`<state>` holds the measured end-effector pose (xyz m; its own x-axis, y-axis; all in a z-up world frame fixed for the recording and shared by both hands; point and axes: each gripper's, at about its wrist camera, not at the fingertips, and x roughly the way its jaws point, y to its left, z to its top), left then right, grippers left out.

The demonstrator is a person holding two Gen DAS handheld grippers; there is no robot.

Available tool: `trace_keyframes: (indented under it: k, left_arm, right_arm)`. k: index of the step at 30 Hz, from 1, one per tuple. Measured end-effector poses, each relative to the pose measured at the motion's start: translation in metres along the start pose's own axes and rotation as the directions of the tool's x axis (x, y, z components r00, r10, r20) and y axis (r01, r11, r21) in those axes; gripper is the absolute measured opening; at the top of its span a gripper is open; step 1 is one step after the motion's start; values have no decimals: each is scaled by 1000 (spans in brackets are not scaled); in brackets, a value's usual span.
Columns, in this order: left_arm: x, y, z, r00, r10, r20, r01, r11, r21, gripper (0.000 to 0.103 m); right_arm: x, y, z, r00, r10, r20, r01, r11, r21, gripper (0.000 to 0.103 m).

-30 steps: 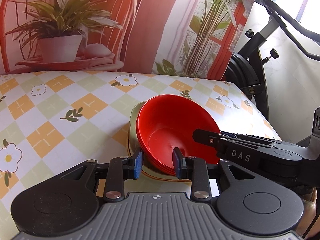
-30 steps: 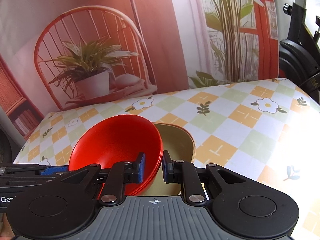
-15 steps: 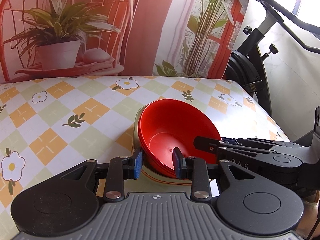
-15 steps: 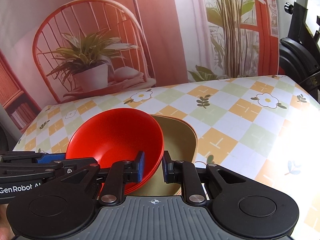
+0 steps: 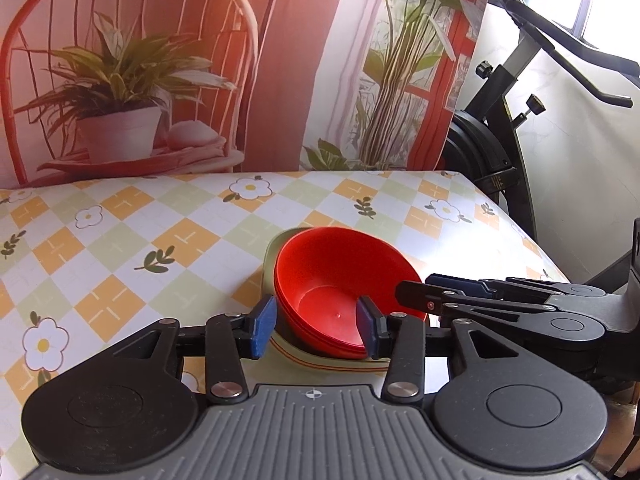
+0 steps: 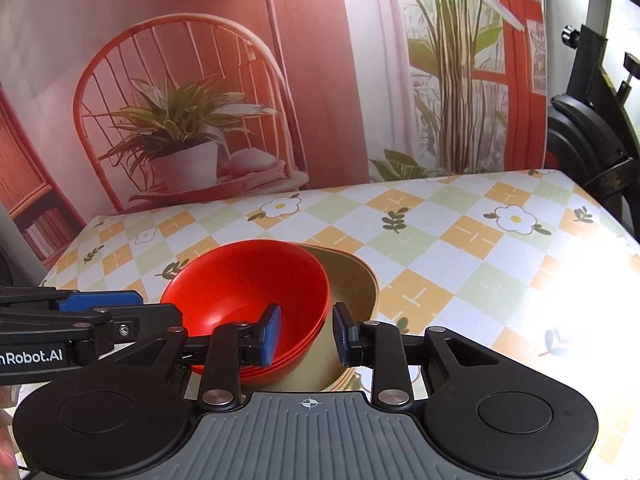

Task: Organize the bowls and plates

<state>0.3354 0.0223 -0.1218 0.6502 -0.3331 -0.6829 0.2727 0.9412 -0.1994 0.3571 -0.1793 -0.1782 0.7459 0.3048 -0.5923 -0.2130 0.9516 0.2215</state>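
Red bowls [image 5: 340, 284] sit stacked on the tan plate [image 6: 352, 280] so they take less room, while the left gripper [image 5: 316, 324] and the right gripper [image 6: 306, 330] gape open around the stack's rim.

Both grippers have opened: the left gripper [image 5: 316, 326] now stands wide around the near rim of the red bowls [image 5: 340, 280], and the right gripper [image 6: 306, 334] has parted too.
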Motion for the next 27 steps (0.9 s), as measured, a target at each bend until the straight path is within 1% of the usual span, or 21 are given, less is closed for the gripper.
trace_keyframes:
  k: [10,14,19,27]
  left_arm:
    - [-43,-7,-1,997,56,54,-57,998,28,50]
    - [-64,-7,-1,993,80,86,-83,996,27,52]
    - [-94,-7,-1,985,104,135,-107,994,15,58]
    - [-138,-6,-1,972,123,200,-125,992,-3,66]
  right_arm:
    - [-34,8,1,999,-22,23,23,999,-39,33]
    - [-51,12,0,999,-33,37,35,998,-46,39]
    - [-74,17,-2,998,-40,58,44,997,-58,46]
    - [-113,21,1,993,-42,108,48,997,-55,65]
